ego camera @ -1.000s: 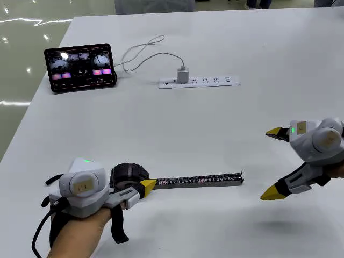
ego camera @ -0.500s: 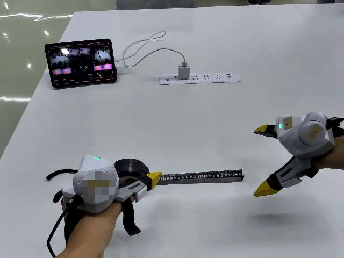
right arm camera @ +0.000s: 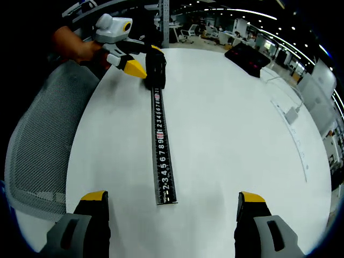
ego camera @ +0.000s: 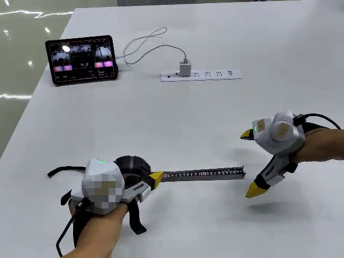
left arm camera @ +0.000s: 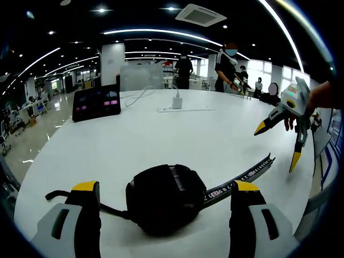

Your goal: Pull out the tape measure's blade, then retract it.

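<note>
A black tape measure case (ego camera: pixel 131 167) lies on the white table (ego camera: pixel 177 123) at the lower left. Its blade (ego camera: pixel 204 173) stretches right, flat on the table. My left gripper (ego camera: pixel 141 170) stands open around the case; in the left gripper view the case (left arm camera: pixel 166 199) sits between the jaws with a gap on each side. My right gripper (ego camera: pixel 249 162) is open just right of the blade's end. In the right gripper view the blade's tip (right arm camera: pixel 166 198) lies between the spread jaws, a little apart from them, and the left gripper (right arm camera: pixel 126 56) shows far up the blade.
A tablet (ego camera: pixel 82 58) with a lit screen stands at the back left. A white power strip (ego camera: pixel 201 75) with a charger and cable lies behind the middle. A grey mesh chair (right arm camera: pixel 43 140) is beside the table's edge. People stand far off.
My right gripper has moved left and closer to the blade's end, still open. The left gripper, the case and the blade have stayed where they were.
</note>
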Available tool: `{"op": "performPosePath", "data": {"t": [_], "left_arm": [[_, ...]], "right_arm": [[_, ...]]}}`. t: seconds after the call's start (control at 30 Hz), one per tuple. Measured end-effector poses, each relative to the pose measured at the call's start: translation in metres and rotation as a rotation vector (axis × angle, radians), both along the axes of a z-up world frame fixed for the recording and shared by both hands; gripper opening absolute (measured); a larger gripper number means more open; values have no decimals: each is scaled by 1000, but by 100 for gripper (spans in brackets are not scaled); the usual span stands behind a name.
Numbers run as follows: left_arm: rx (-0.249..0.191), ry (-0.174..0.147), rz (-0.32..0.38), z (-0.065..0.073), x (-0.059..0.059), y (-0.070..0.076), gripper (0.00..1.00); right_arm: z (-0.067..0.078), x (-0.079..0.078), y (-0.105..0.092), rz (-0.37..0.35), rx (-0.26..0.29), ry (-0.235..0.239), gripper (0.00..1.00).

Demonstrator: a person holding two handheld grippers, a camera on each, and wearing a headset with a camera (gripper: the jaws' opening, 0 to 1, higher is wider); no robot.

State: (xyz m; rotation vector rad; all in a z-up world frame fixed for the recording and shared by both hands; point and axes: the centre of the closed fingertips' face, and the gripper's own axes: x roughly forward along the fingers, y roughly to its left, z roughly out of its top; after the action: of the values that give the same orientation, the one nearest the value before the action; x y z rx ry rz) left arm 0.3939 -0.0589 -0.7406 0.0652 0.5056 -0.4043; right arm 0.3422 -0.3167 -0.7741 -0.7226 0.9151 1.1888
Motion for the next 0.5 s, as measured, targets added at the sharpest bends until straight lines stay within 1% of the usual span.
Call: {"op": "performPosePath", "data": {"t": [0.03,0.07,0.1,0.17,0.2,0.23,0.27,0.33,0.4,0.47,0.5], "left_arm": [[-38,-25,0,6,1,-3,99],[-38,-55,0,11,3,-2,99],[-17,-54,3,11,3,1,99],[-34,-51,7,12,4,0,99],[-36,-45,9,12,5,0,99],[-33,-46,12,11,5,1,99],[-37,-46,12,10,6,2,99],[-35,-33,9,8,5,1,99],[-34,-34,8,8,5,1,99],[-35,-32,6,8,4,0,99],[-32,-23,2,6,4,0,99]], "right_arm": [[-1,0,-1,5,-5,2,91],[-1,-1,-1,8,-8,10,87],[-2,-1,0,3,-8,17,86],[-7,1,-1,4,-9,26,85],[-8,-1,-2,13,-15,27,82],[-9,-1,-3,19,-24,27,76],[-10,-2,-2,22,-29,24,72],[-11,-4,0,27,-29,29,70],[-11,-5,0,27,-32,29,69],[-10,-5,1,28,-30,31,62],[-10,-6,2,31,-31,34,60]]}}
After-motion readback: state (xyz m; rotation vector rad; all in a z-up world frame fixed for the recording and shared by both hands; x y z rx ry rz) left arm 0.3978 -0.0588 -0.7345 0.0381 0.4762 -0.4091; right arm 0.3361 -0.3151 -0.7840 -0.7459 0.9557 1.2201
